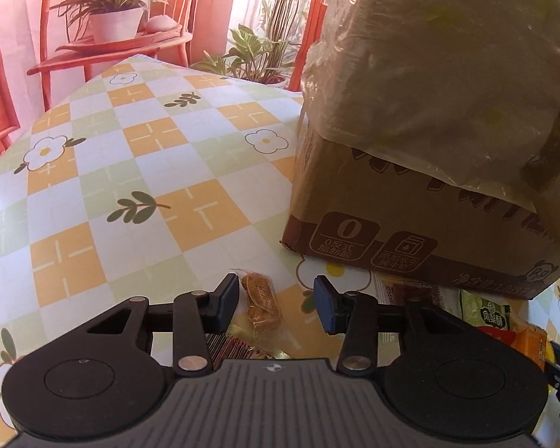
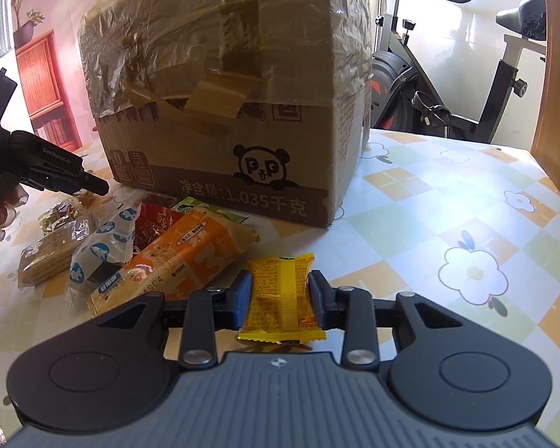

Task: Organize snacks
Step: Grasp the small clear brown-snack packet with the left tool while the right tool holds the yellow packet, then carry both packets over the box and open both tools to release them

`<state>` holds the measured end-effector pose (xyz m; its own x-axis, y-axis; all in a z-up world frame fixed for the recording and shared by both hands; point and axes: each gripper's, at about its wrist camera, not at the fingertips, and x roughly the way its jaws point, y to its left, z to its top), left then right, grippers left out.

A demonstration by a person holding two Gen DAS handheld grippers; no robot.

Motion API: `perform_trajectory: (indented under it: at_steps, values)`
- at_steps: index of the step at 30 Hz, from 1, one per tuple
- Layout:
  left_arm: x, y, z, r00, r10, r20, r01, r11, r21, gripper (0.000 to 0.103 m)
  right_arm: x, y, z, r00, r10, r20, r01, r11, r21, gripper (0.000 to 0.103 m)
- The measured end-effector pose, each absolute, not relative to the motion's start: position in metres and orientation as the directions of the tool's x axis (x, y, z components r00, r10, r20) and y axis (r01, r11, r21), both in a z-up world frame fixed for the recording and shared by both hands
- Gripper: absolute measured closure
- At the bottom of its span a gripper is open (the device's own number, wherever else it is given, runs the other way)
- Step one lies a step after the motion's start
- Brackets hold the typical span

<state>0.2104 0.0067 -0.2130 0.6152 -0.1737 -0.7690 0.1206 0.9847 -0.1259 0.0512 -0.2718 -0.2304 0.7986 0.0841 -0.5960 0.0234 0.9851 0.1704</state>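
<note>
While right gripper (image 2: 280, 300) clamps yellow packet (image 2: 283, 296), left gripper (image 1: 276, 304) half-open, brown snack (image 1: 262, 300) between.

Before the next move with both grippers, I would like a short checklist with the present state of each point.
1. Right gripper grips the yellow foil snack packet: ok, pads press both sides.
2. Left gripper grips the small brown snack in clear wrapper: not ok, the snack lies between open fingers, beside the left pad.
3. Brown cardboard box with panda print is open to receive snacks: not ok, taped and covered in plastic film.
4. Checked flower tablecloth has free space right of the box: ok.
5. Grippers are apart: ok.
</note>
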Motion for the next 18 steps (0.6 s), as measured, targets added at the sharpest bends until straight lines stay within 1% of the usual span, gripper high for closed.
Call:
perform_trajectory:
  at_steps: [1,2,3,5,13,18]
  values:
    - [0.208,0.004,-0.214,0.629,-0.158,-0.762,0.134,0.987,-0.094,0.063,0.051,-0.272,-0.23,0.799,0.083,-0.596,0.025,0.985,0.17,0.068]
    - [0.205,0.001,-0.215,0.639,-0.145,-0.755,0.143,0.987,-0.068,0.067,0.051,-0.272,-0.231,0.799,0.081,-0.596,0.027,0.985,0.17,0.068]
    - [0.202,0.0,-0.216,0.648,-0.131,-0.75,0.149,0.988,-0.044,0.075,0.051,-0.272,-0.23,0.799,0.079,-0.596,0.029,0.985,0.17,0.068]
    - [0.198,0.002,-0.216,0.659,-0.117,-0.743,0.156,0.988,-0.017,0.085,0.051,-0.272,-0.231,0.798,0.076,-0.598,0.033,0.985,0.17,0.068]
    - [0.177,0.017,-0.21,0.667,-0.148,-0.73,0.182,0.983,-0.033,0.085,0.051,-0.273,-0.231,0.803,0.068,-0.592,0.044,0.984,0.172,0.068]
    - [0.168,0.022,-0.194,0.699,-0.174,-0.694,0.206,0.978,-0.037,0.085,0.047,-0.277,-0.23,0.817,0.044,-0.574,0.075,0.98,0.182,0.068]
